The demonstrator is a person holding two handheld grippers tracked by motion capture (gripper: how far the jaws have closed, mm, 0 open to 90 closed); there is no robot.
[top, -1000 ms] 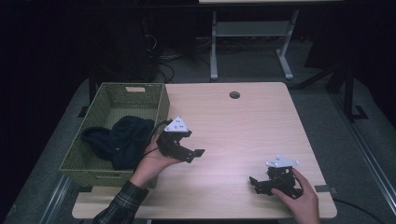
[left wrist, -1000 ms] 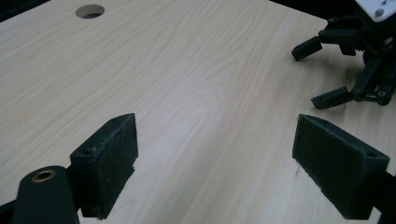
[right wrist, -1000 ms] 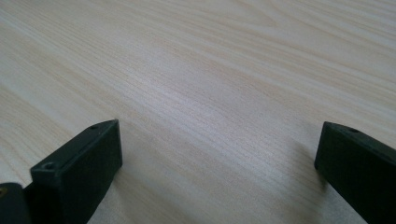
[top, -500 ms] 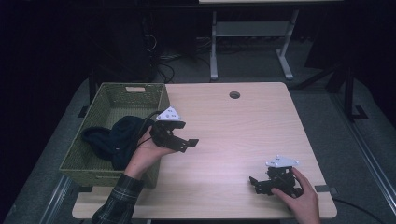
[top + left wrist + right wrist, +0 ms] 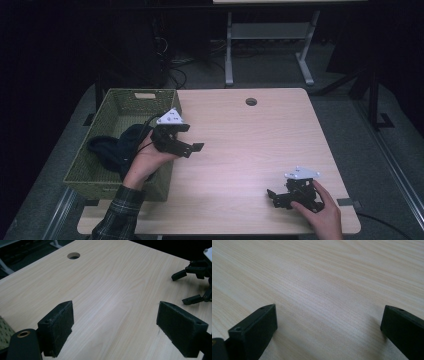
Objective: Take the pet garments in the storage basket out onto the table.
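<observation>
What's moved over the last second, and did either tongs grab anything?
The left tongs drew back from the table toward the basket, over its right edge, jaws open and empty. The right tongs stayed near the table's front right corner, open and empty. The dark cloth stayed in the basket. Nothing was gripped or released.

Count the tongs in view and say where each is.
2: left tongs open, held above the table beside the green basket; right tongs open, low near the table's front right.

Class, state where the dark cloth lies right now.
In the high view, the dark cloth lies inside the green basket at the table's left edge, beside the left gripper.
</observation>
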